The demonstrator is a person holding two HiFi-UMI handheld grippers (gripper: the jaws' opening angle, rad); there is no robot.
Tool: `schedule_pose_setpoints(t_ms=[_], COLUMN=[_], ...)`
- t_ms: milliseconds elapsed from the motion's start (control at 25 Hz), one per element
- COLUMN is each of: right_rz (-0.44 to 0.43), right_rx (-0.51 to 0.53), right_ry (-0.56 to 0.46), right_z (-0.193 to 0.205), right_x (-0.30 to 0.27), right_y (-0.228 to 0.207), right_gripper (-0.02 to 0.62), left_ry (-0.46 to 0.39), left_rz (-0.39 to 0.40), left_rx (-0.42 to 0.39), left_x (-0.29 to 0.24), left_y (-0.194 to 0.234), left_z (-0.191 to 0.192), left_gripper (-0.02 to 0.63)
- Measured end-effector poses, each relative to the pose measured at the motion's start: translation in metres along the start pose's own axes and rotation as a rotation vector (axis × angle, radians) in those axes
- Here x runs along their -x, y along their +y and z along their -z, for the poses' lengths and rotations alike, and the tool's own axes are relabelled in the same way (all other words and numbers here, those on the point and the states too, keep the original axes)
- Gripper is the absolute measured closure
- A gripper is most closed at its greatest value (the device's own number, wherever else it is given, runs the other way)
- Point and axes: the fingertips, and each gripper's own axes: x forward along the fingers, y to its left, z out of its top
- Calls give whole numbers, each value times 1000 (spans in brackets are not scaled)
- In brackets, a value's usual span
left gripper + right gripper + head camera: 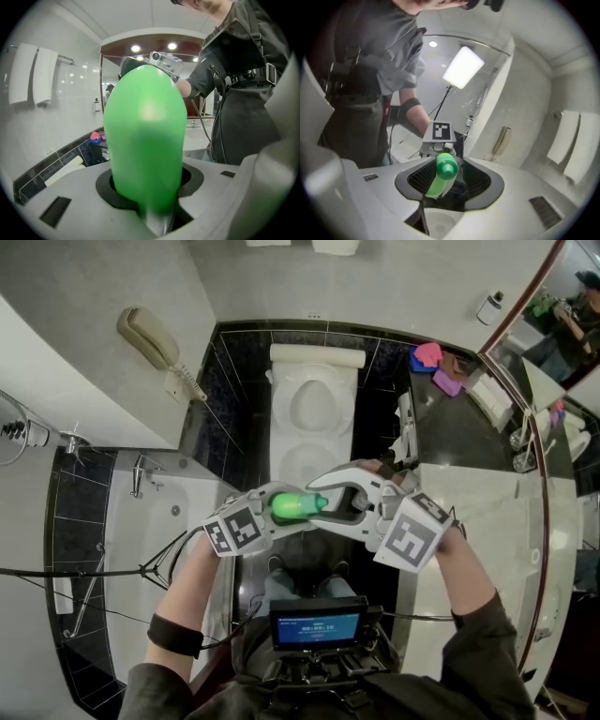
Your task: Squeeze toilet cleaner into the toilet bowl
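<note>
At lower centre, a small lit screen [317, 626] sits at the person's chest. Just above it, the left claw [279, 509] pinches the green toilet cleaner bottle [296, 505] by its body. The right claw [324, 504] stands spread around the cap. Beyond them, toward upper centre, is the open white toilet bowl [298, 457].

In the head view, the green plastic squeeze bottle [298, 505] shows only its middle. Its wide end is sunk in the left gripper [281, 510], and its tip is partly covered by the right gripper [336, 507]. The two grippers hide the front rim of the white ceramic toilet bowl [314, 404]. Print on the small dark screen [317, 626] is too small to read. In the left gripper view the bottle is a close blur hiding most of the right gripper, and the top edge cuts off the person's head.
</note>
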Motion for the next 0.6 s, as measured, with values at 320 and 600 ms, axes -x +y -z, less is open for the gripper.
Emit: schedule_pose_setpoints(t_ms=[320, 600], right_rz=[-98, -114], right_rx=[-838, -992], right_ry=[-165, -127], right_z=[14, 23], right_x=[-2, -8], right_y=[-20, -21], right_gripper=[387, 449], left_ry=[20, 58], left_rz=[-88, -106], left_rx=[-2, 9], left_x=[2, 0], left_y=[15, 18], left_z=[7, 19], left_gripper=[425, 425])
